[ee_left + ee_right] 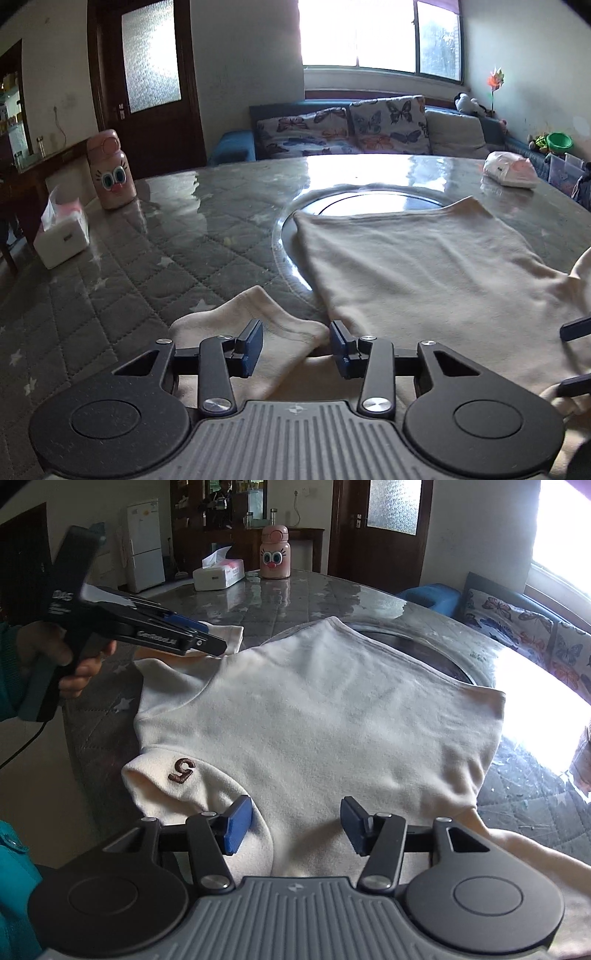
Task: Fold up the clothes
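On the quilted grey table, under its glossy clear cover, a cream sweatshirt lay spread flat, body partly over the round inset disc at centre. Brown "5" patch showed on the near sleeve in the right wrist view.

Left gripper hung over the other sleeve, jaws spread w/ the sleeve's folded edge lying btwn the blue pads; pads didn't look to be pressing cloth. Right gripper sat low over the near part of the shirt, jaws also spread, nothing pinched. A hand in a teal sleeve held the left tool, seen from the right wrist view.

Risks, as I judged them:
- Sleeve edge was doubled, so a pinch might've caught only the top layer; fold would come out lopsided.
- Cover looked slick, so pulling one sleeve w/o the body pinned could've dragged the whole shirt askew.
- The disc's rim under the cloth could've snagged or ridged the fabric.
- Pink cartoon-face bottle & tissue box stood well apart on the left; the wrapped packet was far too. Little knock risk.
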The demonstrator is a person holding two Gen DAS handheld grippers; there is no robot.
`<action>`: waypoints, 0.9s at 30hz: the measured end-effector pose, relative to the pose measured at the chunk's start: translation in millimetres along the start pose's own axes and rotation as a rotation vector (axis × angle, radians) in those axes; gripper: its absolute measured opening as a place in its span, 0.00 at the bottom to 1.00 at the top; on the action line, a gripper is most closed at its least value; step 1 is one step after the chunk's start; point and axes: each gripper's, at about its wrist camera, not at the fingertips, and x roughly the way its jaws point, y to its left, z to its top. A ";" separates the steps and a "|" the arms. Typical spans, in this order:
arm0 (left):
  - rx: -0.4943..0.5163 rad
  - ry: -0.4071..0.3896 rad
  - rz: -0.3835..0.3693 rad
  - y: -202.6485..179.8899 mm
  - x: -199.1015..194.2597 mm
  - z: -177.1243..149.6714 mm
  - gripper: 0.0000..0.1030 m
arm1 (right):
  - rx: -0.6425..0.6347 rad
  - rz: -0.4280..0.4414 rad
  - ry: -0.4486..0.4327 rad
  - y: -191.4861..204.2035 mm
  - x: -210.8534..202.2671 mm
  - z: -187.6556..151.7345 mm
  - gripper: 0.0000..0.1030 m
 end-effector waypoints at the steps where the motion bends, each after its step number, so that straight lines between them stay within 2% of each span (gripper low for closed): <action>1: 0.010 0.009 -0.008 -0.9 2.9 -1.1 0.41 | 0.001 0.000 0.001 0.1 0.3 -0.2 0.55; 5: 0.047 0.026 -0.012 -3.4 7.2 -4.4 0.40 | 0.009 0.002 0.006 -1.9 1.2 -0.1 0.56; 7: 0.042 0.032 -0.017 -1.2 9.6 -4.9 0.37 | 0.008 0.003 0.008 -2.0 1.6 0.4 0.57; 12: 0.032 0.021 -0.027 1.5 8.0 -4.5 0.12 | 0.011 0.002 0.011 -1.8 2.3 0.7 0.58; 15: -0.014 0.008 -0.034 8.5 5.0 -3.4 0.07 | 0.010 -0.001 0.012 -1.4 2.5 0.9 0.58; 21: -0.154 -0.060 -0.020 37.1 -13.7 2.2 0.05 | 0.010 -0.008 0.012 -2.3 2.5 0.7 0.60; 27: -0.313 -0.133 0.057 80.0 -40.5 1.0 0.04 | 0.006 -0.014 0.013 -1.1 2.1 0.3 0.60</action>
